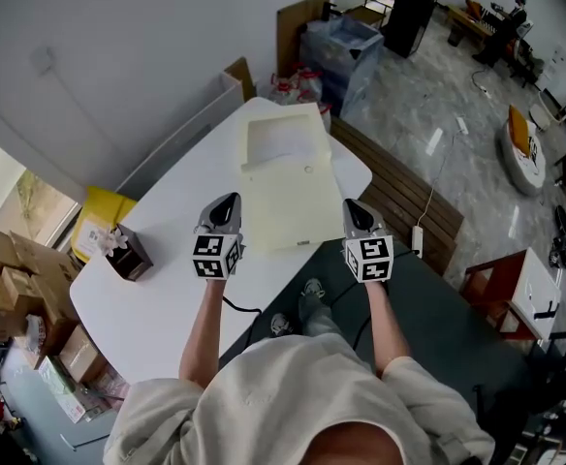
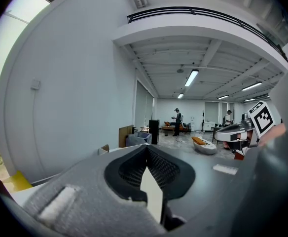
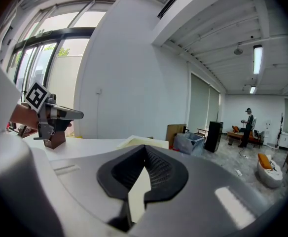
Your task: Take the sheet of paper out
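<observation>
A cream folder (image 1: 285,206) lies on the white table (image 1: 167,289), and a white sheet of paper (image 1: 281,141) shows in its open far end. My left gripper (image 1: 227,203) hovers just off the folder's near left corner, apart from it. My right gripper (image 1: 353,207) hangs beyond the folder's near right edge, by the table's rim. On both, the jaws meet at the tips with nothing between them (image 2: 146,148) (image 3: 145,148). In the right gripper view the folder (image 3: 140,142) lies ahead, with the left gripper (image 3: 50,113) off to the left.
A brown tissue box (image 1: 128,255) stands near the table's left edge. A slatted wooden bench (image 1: 409,206) runs along the table's right side. Cardboard boxes (image 1: 12,279) and a yellow bag (image 1: 97,219) sit on the floor at left. People stand far across the room (image 2: 176,120).
</observation>
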